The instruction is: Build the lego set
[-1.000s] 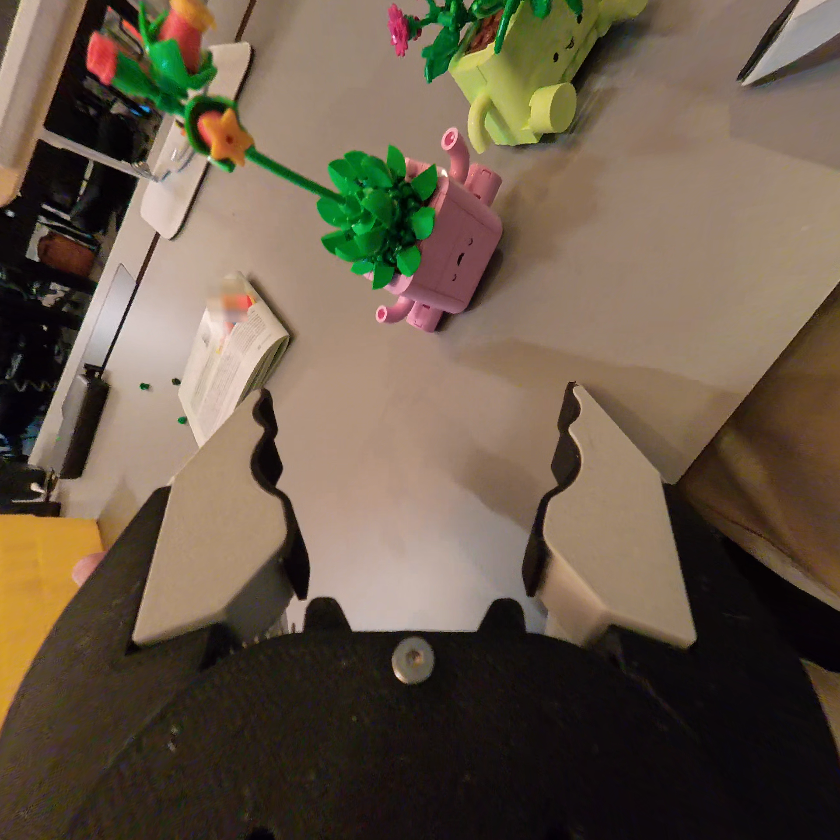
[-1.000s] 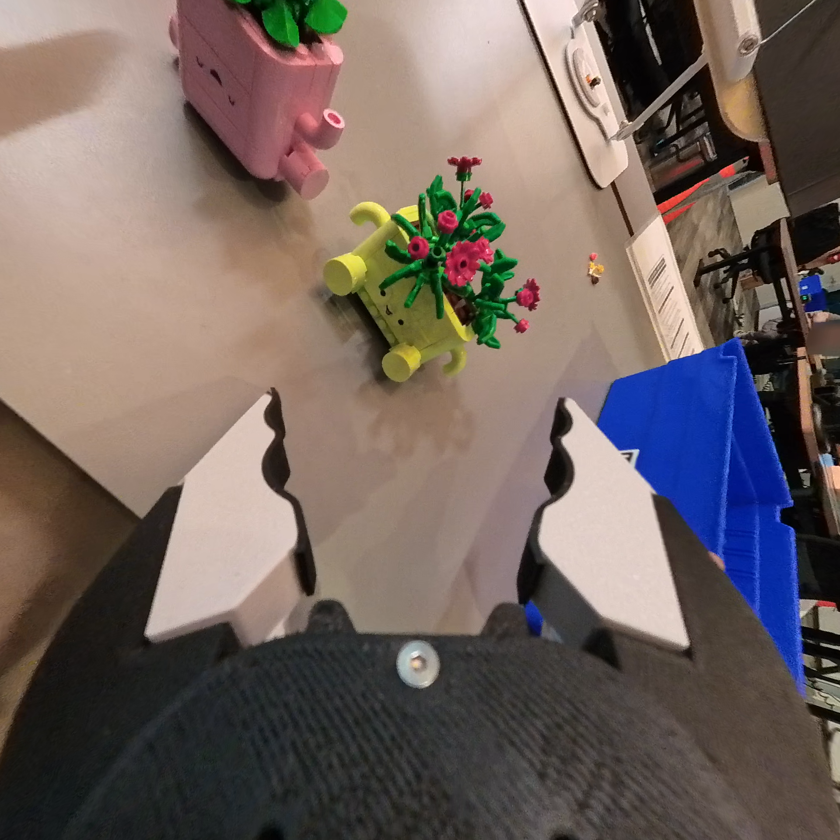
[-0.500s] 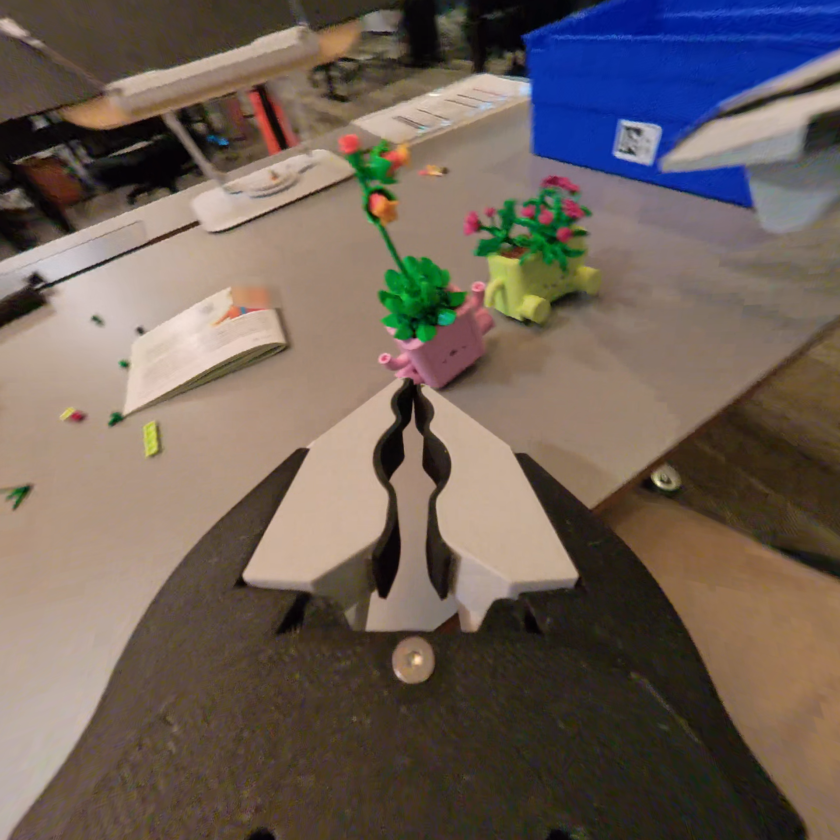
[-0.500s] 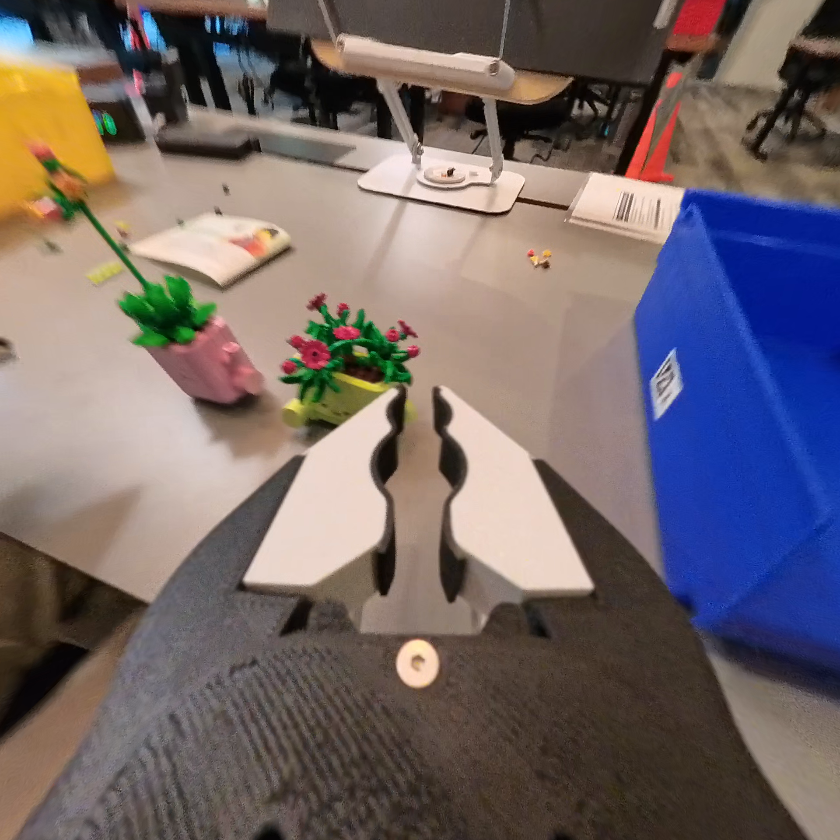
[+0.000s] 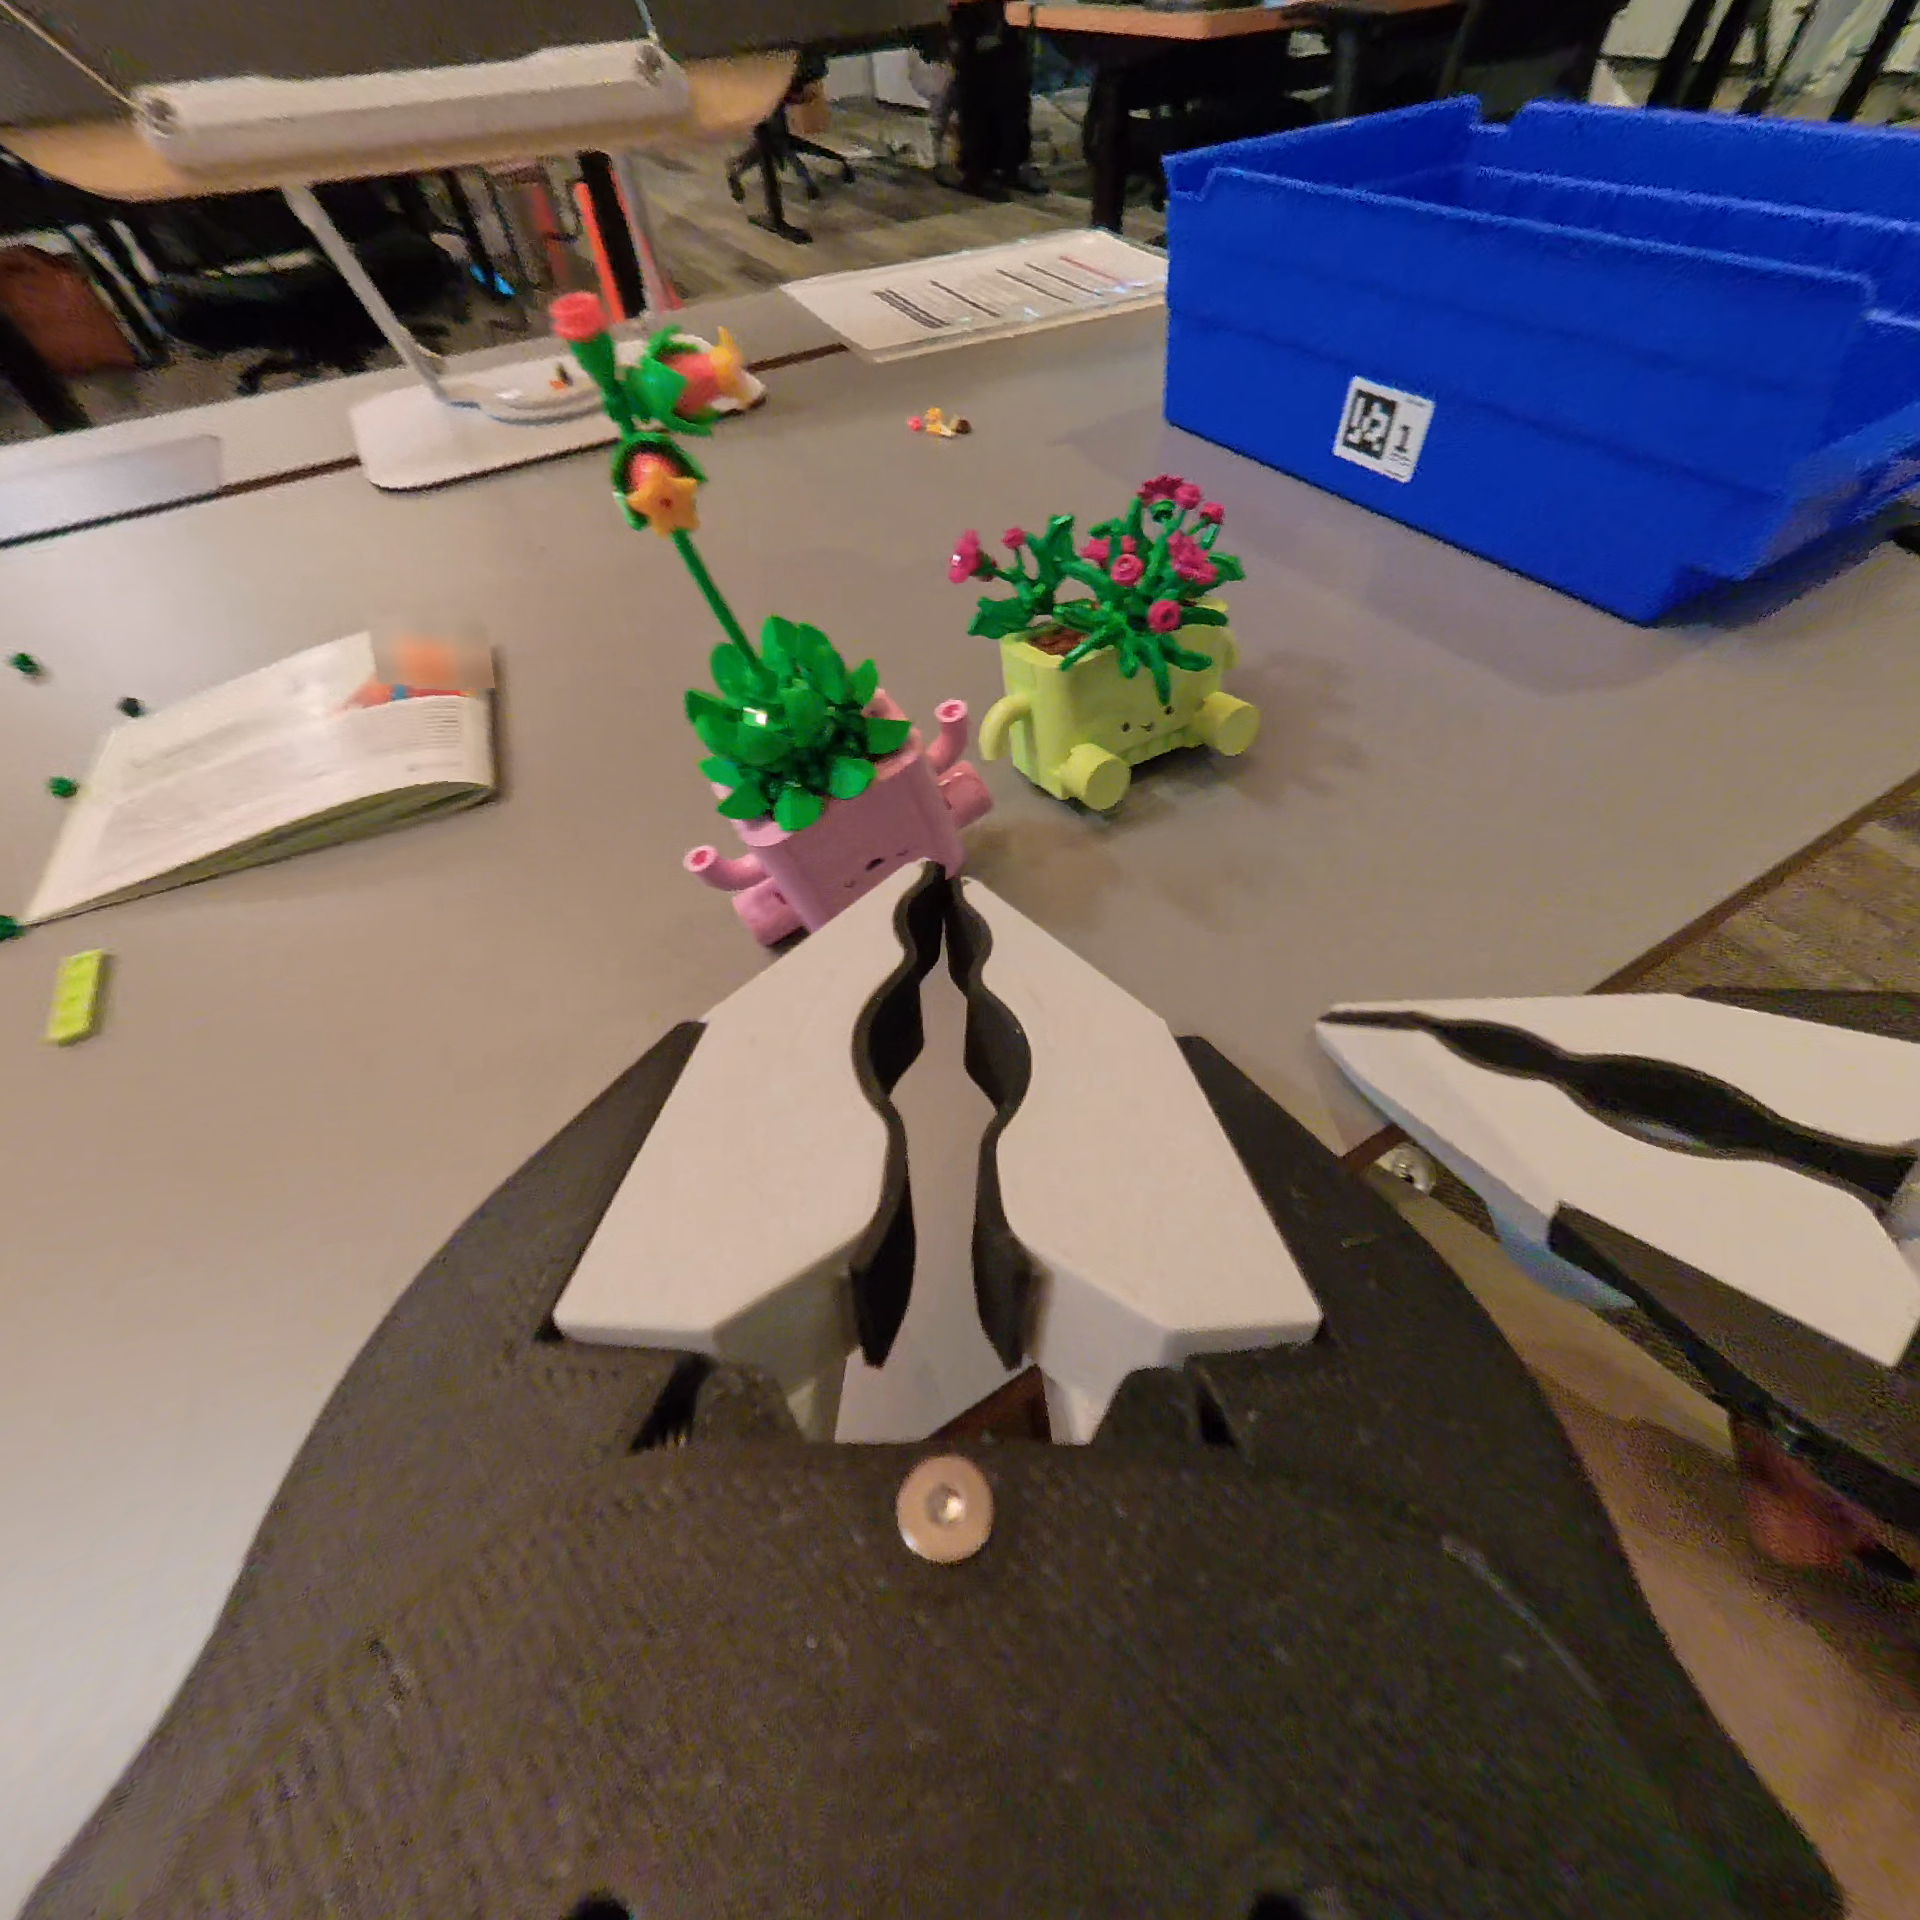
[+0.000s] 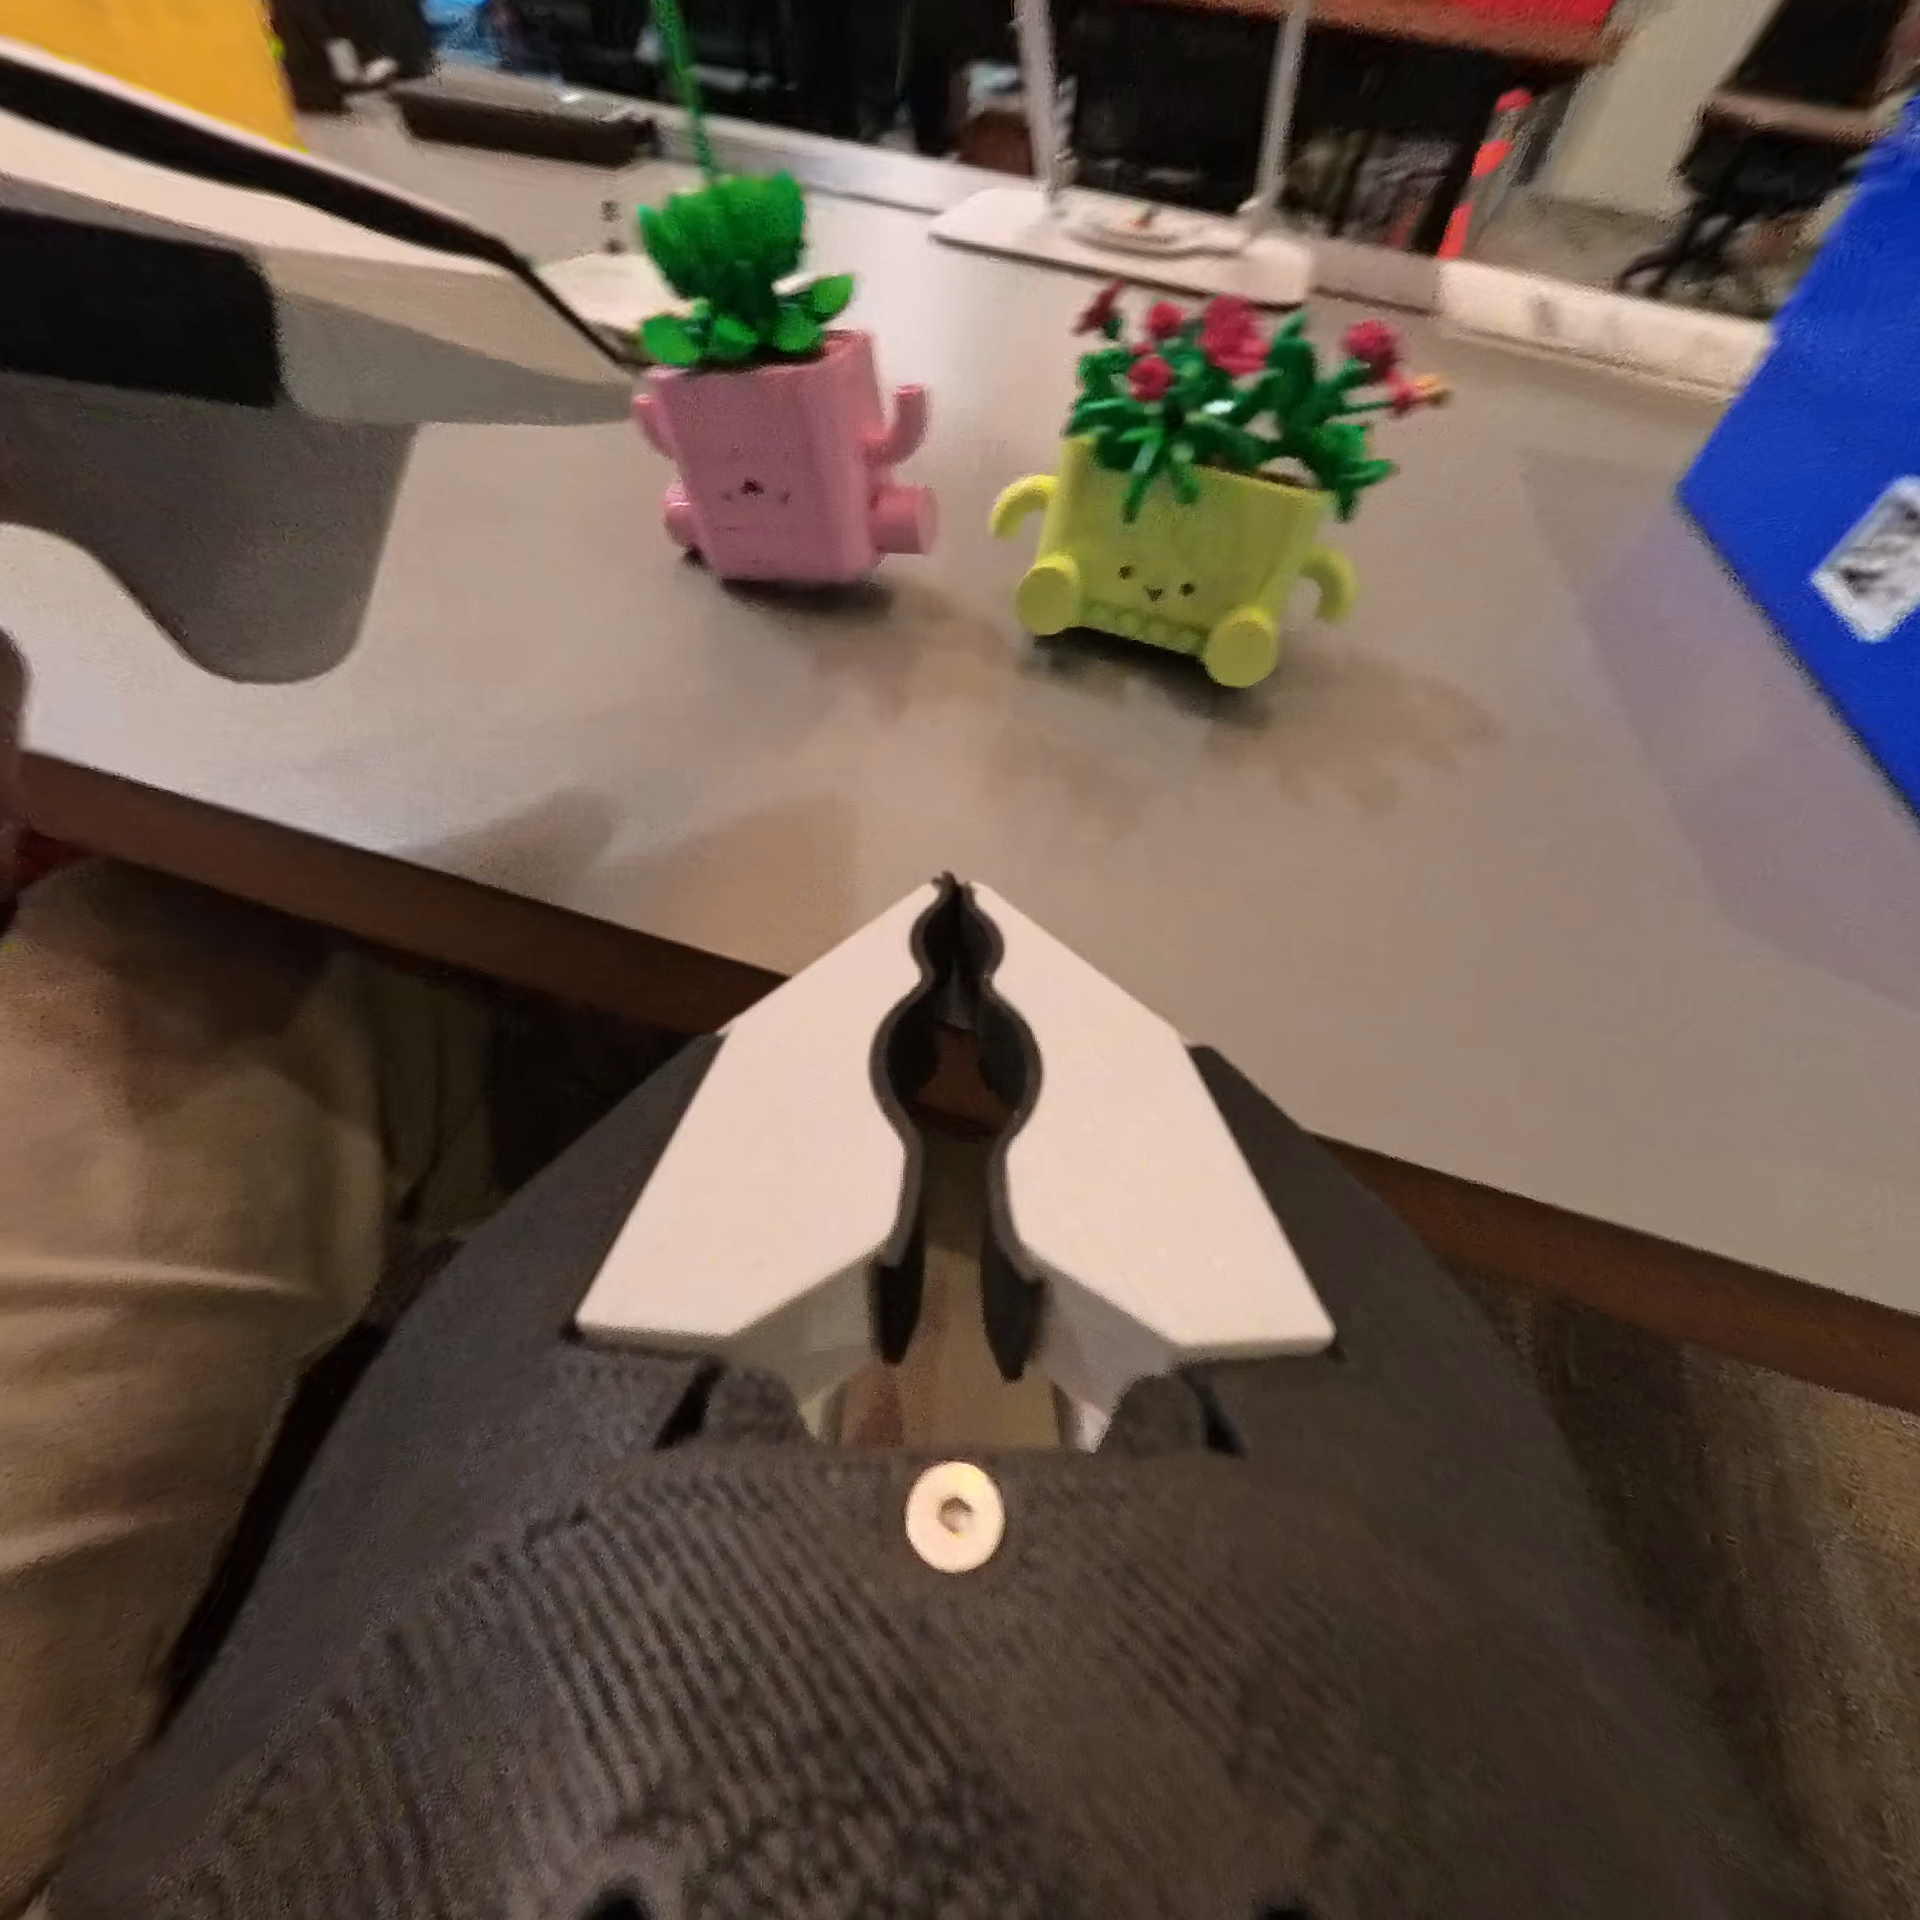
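A pink lego pot [image 5: 847, 842] with green leaves and a tall stem bearing a star flower [image 5: 663, 501] stands on the grey table [image 5: 416, 1091]. A yellow-green lego pot [image 5: 1117, 722] with pink flowers stands to its right. My left gripper [image 5: 942, 883] is shut and empty, just in front of the pink pot. My right gripper [image 6: 948, 885] is shut and empty, held over the table's front edge, apart from both pots [image 6: 774, 488] [image 6: 1174, 561]. Each gripper also shows in the other's view, the right one [image 5: 1340, 1029] and the left one [image 6: 623, 358].
A blue bin [image 5: 1558, 343] stands at the back right. An open booklet [image 5: 270, 764] and a lime brick [image 5: 78, 995] lie at the left, with small loose pieces [image 5: 940, 421] farther back. A lamp base [image 5: 436, 442] and a paper sheet [image 5: 987, 296] lie behind. A person's lap [image 6: 156, 1143] is below the table edge. The gap from one gripper's tips to the other's is roughly 10 centimetres.
Both grippers went from wide open to shut. Both views swung from looking down on the table to looking level across it, drawn back toward the front edge.
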Tool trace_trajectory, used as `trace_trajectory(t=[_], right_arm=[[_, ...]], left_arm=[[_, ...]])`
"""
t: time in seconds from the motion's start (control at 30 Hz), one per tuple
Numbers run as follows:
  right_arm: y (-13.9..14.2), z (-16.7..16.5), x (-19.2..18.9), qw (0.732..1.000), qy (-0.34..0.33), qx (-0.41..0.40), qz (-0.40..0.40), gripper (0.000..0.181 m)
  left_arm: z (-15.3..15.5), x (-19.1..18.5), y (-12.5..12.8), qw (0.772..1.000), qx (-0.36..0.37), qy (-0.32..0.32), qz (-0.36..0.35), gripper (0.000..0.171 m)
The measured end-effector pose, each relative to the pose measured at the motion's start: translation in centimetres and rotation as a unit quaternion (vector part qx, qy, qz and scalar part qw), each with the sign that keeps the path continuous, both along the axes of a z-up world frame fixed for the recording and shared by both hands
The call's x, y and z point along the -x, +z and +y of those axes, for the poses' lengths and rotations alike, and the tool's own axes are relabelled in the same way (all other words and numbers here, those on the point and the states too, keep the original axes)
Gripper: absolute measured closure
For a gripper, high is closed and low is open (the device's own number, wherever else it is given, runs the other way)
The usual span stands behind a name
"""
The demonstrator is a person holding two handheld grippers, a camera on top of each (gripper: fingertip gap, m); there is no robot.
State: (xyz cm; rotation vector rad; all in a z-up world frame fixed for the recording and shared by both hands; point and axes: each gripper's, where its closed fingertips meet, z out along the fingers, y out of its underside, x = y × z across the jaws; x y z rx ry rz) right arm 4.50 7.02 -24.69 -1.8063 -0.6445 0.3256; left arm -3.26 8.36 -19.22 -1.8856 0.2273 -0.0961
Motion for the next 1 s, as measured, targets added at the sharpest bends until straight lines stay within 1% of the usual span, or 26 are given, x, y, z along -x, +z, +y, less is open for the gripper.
trace_trajectory(t=[0.07,0.13,0.23,0.3,0.37,0.5,0.53,0.6,0.7,0.8,0.9,1.0], right_arm=[[0.0,-0.2,-0.7,1.0,0.002,-0.006,-0.011,0.181],[0.0,-1.0,-1.3,0.999,0.015,0.016,-0.035,0.181],[-0.1,-2.0,-2.4,0.998,0.02,0.041,-0.037,0.181],[-1.4,-3.0,-3.0,0.995,0.024,0.077,-0.052,0.181],[-2.5,-3.7,-3.4,0.994,0.015,0.093,-0.059,0.181],[-6.3,-2.8,-4.1,0.984,-0.014,0.145,-0.098,0.181],[-7.3,-2.7,-3.9,0.982,-0.013,0.163,-0.094,0.181],[-8.2,-2.4,-3.5,0.981,-0.012,0.181,-0.073,0.181],[-8.1,-0.7,-3.4,0.984,-0.024,0.161,-0.069,0.181],[-7.7,1.3,-3.0,0.992,-0.032,0.109,-0.053,0.181],[-8.0,3.2,-3.0,0.996,-0.048,0.07,-0.036,0.181],[-8.3,4.4,-2.8,0.997,-0.055,0.054,-0.017,0.181]], left_arm=[[0.2,-0.7,0.0,1.0,-0.002,-0.011,-0.003,0.171],[0.4,-1.3,0.2,1.0,-0.006,-0.022,0.005,0.171],[0.2,-1.6,0.4,0.999,-0.015,-0.027,0.017,0.171],[0.0,-1.5,0.3,0.999,-0.019,-0.025,0.018,0.171],[-0.1,-1.3,0.1,0.999,-0.024,-0.02,0.014,0.171],[-0.1,-1.1,-0.1,1.0,-0.021,-0.017,0.011,0.171],[-0.2,-1.1,-0.2,1.0,-0.019,-0.018,0.009,0.171],[-0.4,-1.1,-0.4,1.0,-0.013,-0.02,0.008,0.171],[-1.0,-0.8,-0.5,1.0,-0.012,-0.02,0.006,0.171],[-1.7,-0.1,-0.9,1.0,-0.008,-0.011,0.007,0.171],[-2.4,0.7,-0.8,1.0,-0.01,0.0,0.007,0.171],[-3.0,1.5,-1.0,1.0,-0.006,0.008,0.002,0.171]])
